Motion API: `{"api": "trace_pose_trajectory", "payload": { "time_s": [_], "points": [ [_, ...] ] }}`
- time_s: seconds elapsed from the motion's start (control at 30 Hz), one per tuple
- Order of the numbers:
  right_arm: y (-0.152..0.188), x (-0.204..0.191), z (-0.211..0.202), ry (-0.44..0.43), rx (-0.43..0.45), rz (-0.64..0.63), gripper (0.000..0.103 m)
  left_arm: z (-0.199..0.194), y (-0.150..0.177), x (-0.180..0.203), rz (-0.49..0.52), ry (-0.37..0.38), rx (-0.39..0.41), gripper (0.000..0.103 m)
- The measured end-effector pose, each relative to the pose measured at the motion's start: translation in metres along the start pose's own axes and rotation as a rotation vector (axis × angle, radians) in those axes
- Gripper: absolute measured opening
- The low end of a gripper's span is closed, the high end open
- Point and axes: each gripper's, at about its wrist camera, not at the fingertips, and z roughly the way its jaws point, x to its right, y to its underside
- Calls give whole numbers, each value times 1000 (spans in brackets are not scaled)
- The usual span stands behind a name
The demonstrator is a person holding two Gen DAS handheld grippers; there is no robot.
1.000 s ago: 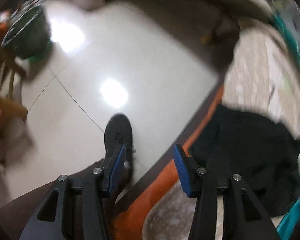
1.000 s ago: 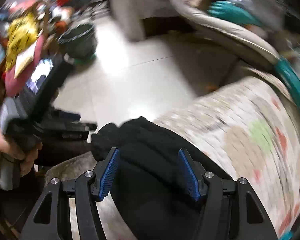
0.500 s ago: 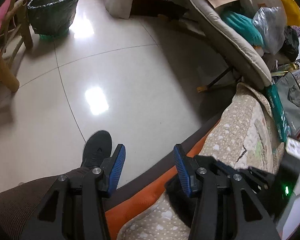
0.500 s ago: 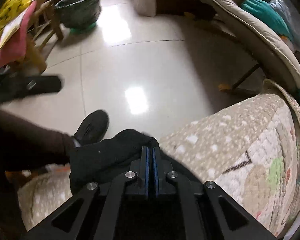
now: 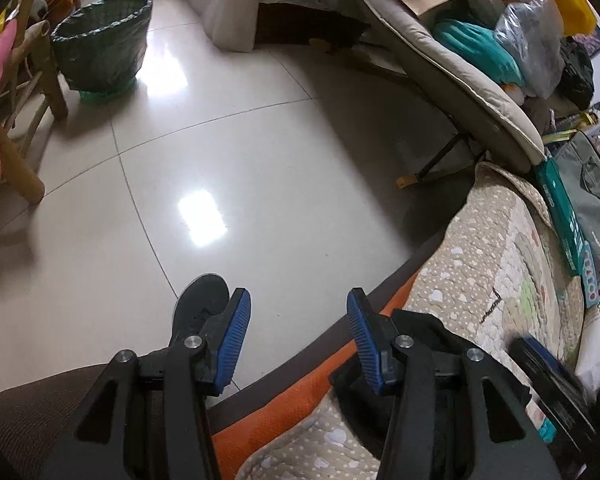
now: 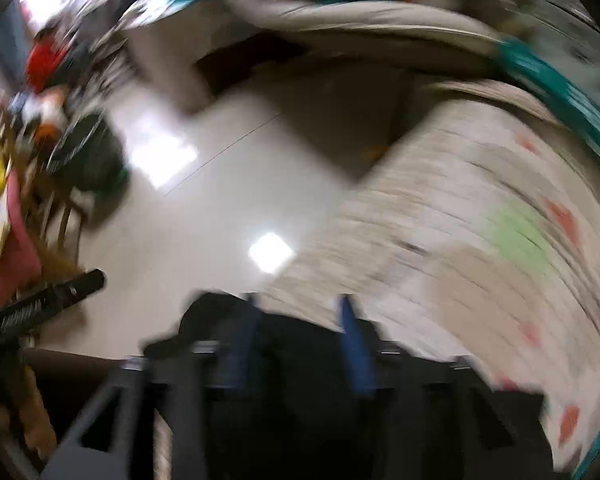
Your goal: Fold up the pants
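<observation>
The black pants (image 5: 440,368) lie bunched on the beige patterned quilt (image 5: 488,264) at the bed's edge, partly hidden behind my left gripper's right finger. My left gripper (image 5: 298,340) is open and empty, held over the bed's edge and the floor. In the blurred right wrist view, my right gripper (image 6: 296,344) is open with the pants (image 6: 300,360) lying under and between its fingers. The right gripper also shows at the right edge of the left wrist view (image 5: 548,376).
An orange sheet edge (image 5: 296,400) runs along the bed. My dark shoe (image 5: 198,304) stands on the tiled floor (image 5: 228,152). A green basket (image 5: 100,44), a wooden chair (image 5: 20,120) and a padded lounger (image 5: 452,64) with clutter ring the floor.
My right gripper has opened off the pants and is moving fast, blurring its view. My left gripper has stayed open and nearly still.
</observation>
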Motion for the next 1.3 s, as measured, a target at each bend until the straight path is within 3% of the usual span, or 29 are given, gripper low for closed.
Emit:
{"api": "trace_pose_trajectory", "payload": {
  "time_s": [0.1,0.2,0.33,0.37,0.47,0.7,0.73,0.77,0.83,0.97,1.07,1.13,1.2,1.3],
  "points": [
    [45,55,-28,48,-27,100,63,2,6,15,57,14,-7,50],
    [101,127,-61,153,-46,302,63,1,16,36,160,-2,10,50],
    [175,224,-126,284,76,656,63,2,29,55,239,-24,26,50],
    [199,246,-141,295,93,765,63,4,31,58,251,-24,21,50],
    [238,271,-159,266,102,916,63,8,37,62,273,-34,10,50],
    [260,268,-128,295,4,919,68,14,43,67,311,-74,17,50],
    [260,268,-123,243,3,907,63,15,43,67,315,-73,13,50],
    [257,263,-118,234,-21,875,37,16,44,67,319,-74,9,50],
    [251,249,-122,304,-58,779,22,18,45,66,320,-77,-6,50],
    [253,251,-131,390,-102,789,15,22,44,63,299,-68,-36,50],
    [259,253,-129,442,-157,790,15,21,45,64,302,-62,-35,50],
    [262,255,-125,450,-188,810,20,20,45,65,306,-61,-33,50],
    [264,256,-124,438,-188,824,44,20,45,65,300,-52,-36,50],
    [262,255,-144,456,-129,853,55,18,47,66,305,-52,-31,50]
  ]
}}
